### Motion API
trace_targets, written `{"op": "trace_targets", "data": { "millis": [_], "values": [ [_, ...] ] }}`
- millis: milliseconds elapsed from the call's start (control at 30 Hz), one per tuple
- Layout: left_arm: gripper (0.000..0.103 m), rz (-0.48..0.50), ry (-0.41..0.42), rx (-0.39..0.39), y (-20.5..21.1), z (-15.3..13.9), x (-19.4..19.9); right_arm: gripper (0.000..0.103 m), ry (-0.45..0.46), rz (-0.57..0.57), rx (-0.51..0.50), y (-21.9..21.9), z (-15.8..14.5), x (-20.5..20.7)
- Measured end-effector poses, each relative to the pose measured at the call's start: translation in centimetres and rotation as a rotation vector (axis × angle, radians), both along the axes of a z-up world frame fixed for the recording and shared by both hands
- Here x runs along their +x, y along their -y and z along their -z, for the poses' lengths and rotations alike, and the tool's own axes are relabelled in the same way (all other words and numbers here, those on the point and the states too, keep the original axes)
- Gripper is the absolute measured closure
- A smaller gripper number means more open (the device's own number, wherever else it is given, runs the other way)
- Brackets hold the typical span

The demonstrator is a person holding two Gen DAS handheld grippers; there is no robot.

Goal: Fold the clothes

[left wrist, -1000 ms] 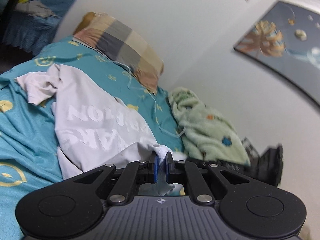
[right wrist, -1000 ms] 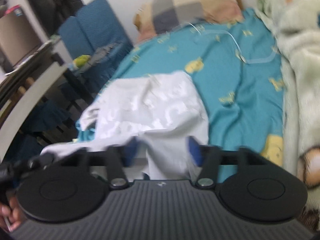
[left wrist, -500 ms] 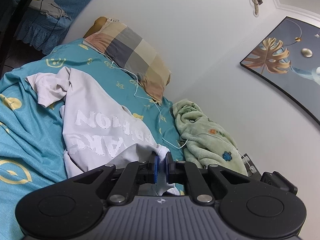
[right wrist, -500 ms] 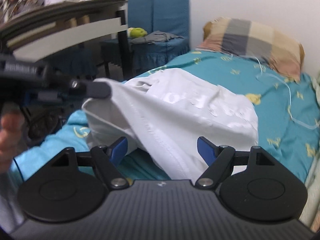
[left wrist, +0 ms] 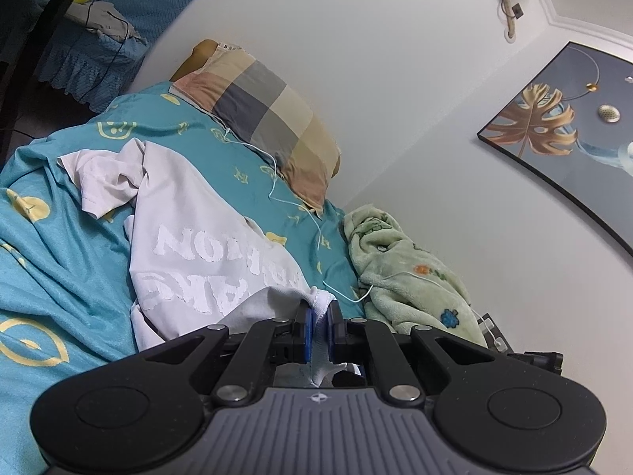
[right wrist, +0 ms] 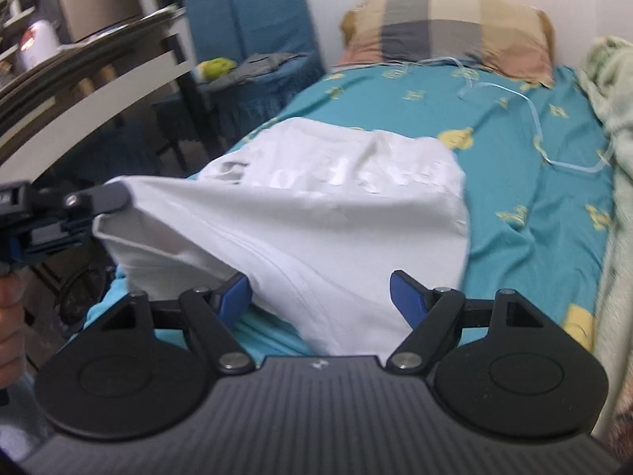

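the white t-shirt (left wrist: 205, 253) lies on the teal bed sheet (left wrist: 59, 277), its hem partly hidden behind the tool body. its large white lettering appears reversed and cannot be read. the left gripper (left wrist: 318, 330) is clenched on a hem corner. the right gripper (right wrist: 320, 297) is spread wide, with the lifted hem between its blue pads (right wrist: 407, 297), which do not press on it.

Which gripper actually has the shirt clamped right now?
The left gripper: its blue pads are shut on the white T-shirt hem. The right gripper stands open, fabric between its fingers unpinched.
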State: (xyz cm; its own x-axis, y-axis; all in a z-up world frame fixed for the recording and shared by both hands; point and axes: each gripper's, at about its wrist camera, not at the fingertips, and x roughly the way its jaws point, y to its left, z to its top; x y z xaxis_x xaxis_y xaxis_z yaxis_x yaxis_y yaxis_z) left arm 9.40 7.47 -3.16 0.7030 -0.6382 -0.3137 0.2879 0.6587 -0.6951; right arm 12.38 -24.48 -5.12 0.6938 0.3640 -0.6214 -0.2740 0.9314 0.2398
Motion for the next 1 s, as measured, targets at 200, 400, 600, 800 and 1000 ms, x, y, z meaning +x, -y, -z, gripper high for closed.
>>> {"op": "trace_targets", "data": {
  "millis": [200, 400, 600, 800, 1000],
  "values": [
    [0.095, -0.011, 0.016, 0.013, 0.1, -0.2, -0.2, 0.025, -0.095, 0.114, -0.115, 0.2, 3.0, 1.5],
    [0.095, -0.017, 0.014, 0.061, 0.5, 0.0, -0.3, 0.037, -0.019, 0.286, -0.071, 2.1, 2.6, 1.1],
    [0.095, 0.017, 0.036, 0.137, 1.9, 0.0, -0.7, 0.046, 0.151, 0.384, 0.101, 5.0, -0.5, -0.8],
    [0.095, 0.028, 0.043, 0.152, 2.2, 0.1, -0.8, 0.045, 0.068, 0.375, 0.244, 6.6, 0.0, 0.0],
    [0.094, 0.018, 0.017, 0.174, 2.1, 0.6, -0.3, 0.070, 0.051, 0.312, 0.309, 6.0, 0.0, 0.0]
  ]
}}
